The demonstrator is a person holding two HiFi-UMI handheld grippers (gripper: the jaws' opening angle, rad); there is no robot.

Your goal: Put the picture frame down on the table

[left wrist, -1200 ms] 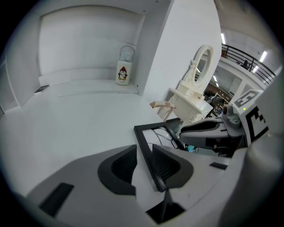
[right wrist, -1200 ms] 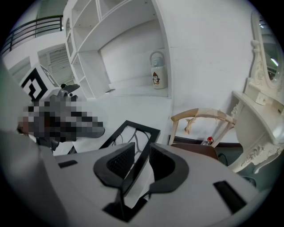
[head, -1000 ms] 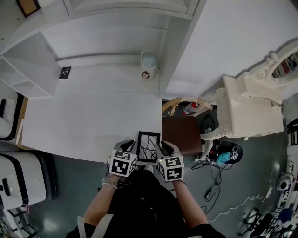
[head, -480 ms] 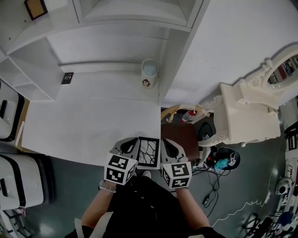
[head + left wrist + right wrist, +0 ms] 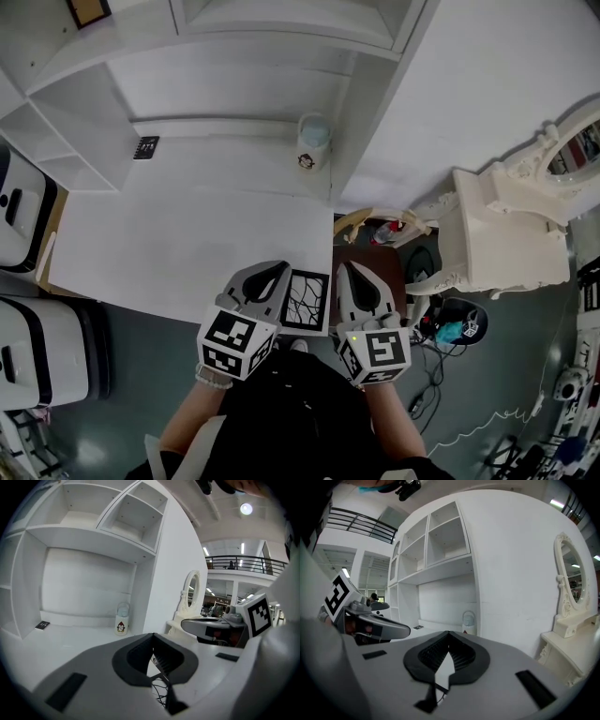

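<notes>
A small black picture frame (image 5: 307,300) with a branching-line drawing hangs over the front right corner of the white table (image 5: 178,244), close below the head camera. My left gripper (image 5: 277,289) is shut on its left side and my right gripper (image 5: 345,292) is shut on its right side. In the left gripper view the jaws (image 5: 152,643) meet at the tips, and a strip of the frame (image 5: 161,694) shows between them lower down. The right gripper view shows the jaws (image 5: 448,640) closed the same way on the frame's edge (image 5: 439,679).
A lidded jar with a penguin print (image 5: 313,142) stands at the back of the table beside a shelf wall. A small black card (image 5: 146,147) lies at the back left. A brown chair seat (image 5: 377,270) and a white dressing table (image 5: 506,234) stand to the right.
Both grippers have risen toward the head camera with the frame between them. The frame has come up off the table's front edge, and both grippers look larger now.
</notes>
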